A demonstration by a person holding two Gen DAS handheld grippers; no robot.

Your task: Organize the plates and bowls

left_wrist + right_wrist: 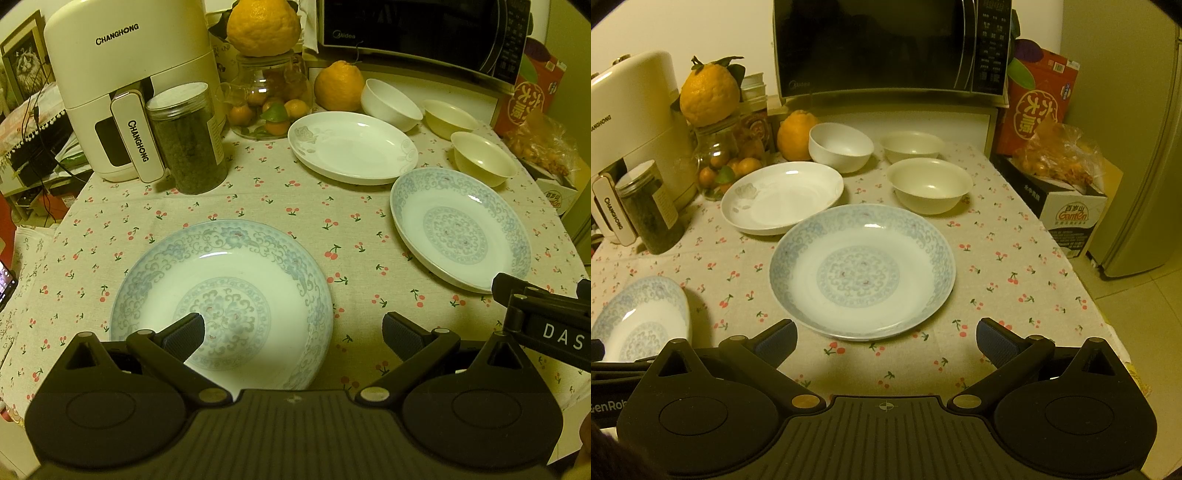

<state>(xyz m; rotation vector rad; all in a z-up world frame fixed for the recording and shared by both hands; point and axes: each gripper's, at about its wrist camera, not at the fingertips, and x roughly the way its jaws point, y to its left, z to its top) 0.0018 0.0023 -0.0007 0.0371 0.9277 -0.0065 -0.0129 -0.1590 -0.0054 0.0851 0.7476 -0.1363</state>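
Note:
Three plates lie on the cherry-print tablecloth. A blue-patterned plate (225, 295) lies right under my open left gripper (293, 334), whose left finger hangs over the plate. A second blue-patterned plate (862, 271) lies just ahead of my open, empty right gripper (886, 341); it also shows in the left wrist view (460, 229). A plain white plate (352, 147) (783, 197) lies further back. Behind it stand a white bowl (840, 147) and two cream bowls (929, 184) (912, 146). The right gripper's body (546, 325) shows at the right edge of the left wrist view.
A white air fryer (122, 85) and a dark jar (188, 140) stand at the back left. A glass jar of small oranges (271, 107), large citrus fruit (338, 86), a microwave (890, 48), a red box (1036, 103) and a snack bag (1060, 155) line the back and right.

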